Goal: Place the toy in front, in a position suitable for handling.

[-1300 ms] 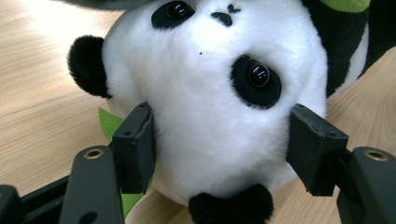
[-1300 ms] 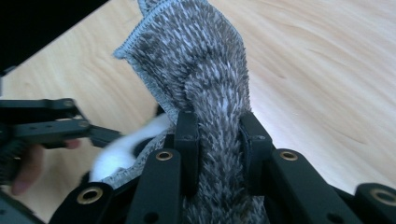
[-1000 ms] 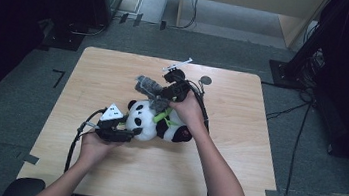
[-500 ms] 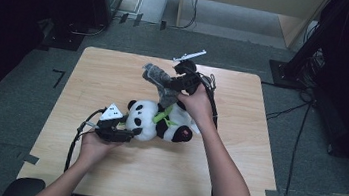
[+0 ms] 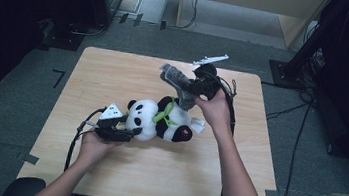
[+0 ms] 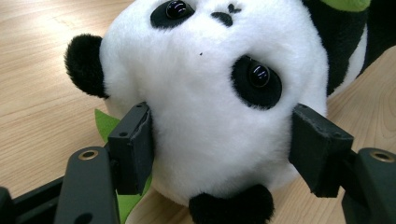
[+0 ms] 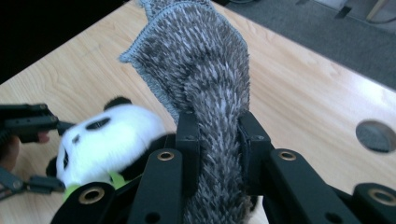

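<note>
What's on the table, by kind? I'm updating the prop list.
Plush panda: 1
Grey cloth, clamped in the right gripper: 1
Handheld grippers, counting the left gripper around the panda's head: 2
Total: 4

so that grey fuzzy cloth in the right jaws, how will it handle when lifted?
Probably floppy: the grey cloth bunches narrow where the right gripper pinches it and fans out beyond. Likely light, since one pinch holds it above the table. The fuzzy pile should grip the pads rather than slip, though loose ends may drag on the panda.
</note>
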Action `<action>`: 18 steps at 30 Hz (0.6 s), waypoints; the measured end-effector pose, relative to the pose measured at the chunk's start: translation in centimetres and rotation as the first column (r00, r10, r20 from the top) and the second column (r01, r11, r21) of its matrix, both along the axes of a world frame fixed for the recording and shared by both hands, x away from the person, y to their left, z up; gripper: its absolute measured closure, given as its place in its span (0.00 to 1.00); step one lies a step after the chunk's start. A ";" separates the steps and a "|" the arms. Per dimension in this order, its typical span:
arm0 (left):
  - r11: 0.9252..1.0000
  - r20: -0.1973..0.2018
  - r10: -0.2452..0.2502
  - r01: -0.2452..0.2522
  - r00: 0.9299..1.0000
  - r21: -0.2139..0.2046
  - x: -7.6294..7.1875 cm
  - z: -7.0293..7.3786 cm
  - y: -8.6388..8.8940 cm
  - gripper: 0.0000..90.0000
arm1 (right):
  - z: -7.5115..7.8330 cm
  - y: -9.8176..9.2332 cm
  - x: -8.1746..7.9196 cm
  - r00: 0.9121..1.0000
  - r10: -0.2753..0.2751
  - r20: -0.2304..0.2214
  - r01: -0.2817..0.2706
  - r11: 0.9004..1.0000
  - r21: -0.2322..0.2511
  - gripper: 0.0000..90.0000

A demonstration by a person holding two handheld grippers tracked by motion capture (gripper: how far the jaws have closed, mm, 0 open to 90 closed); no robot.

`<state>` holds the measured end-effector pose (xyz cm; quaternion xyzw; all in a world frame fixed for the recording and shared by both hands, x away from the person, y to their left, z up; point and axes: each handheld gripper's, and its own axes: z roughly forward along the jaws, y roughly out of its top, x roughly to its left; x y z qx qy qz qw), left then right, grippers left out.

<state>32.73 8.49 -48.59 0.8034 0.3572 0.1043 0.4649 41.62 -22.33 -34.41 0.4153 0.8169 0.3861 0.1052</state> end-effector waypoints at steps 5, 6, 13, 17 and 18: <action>1.000 -0.007 0.000 0.000 1.000 -0.002 0.0 0.0 0.0 0.34 | -1.9 -1.0 -0.1 0.999 -0.011 -0.035 0.011 1.000 -0.006 0.83; 1.000 -0.009 0.000 0.000 1.000 -0.004 0.1 0.0 0.0 0.34 | -2.2 -1.1 -0.2 1.000 -0.005 -0.027 0.005 1.000 -0.001 0.82; 1.000 -0.013 -0.007 0.007 1.000 -0.006 0.2 0.0 0.0 0.34 | -3.3 -2.3 -0.5 1.000 -0.015 -0.022 0.015 1.000 0.016 0.81; 1.000 -0.013 -0.010 0.010 1.000 -0.009 0.2 0.0 0.1 0.34 | -3.7 -3.2 -0.7 0.999 -0.031 -0.037 0.033 0.999 0.035 0.81; 1.000 -0.013 -0.012 0.012 1.000 -0.008 0.2 0.0 0.1 0.34 | -3.8 -3.4 -0.7 0.998 -0.034 -0.043 0.036 0.998 0.043 0.81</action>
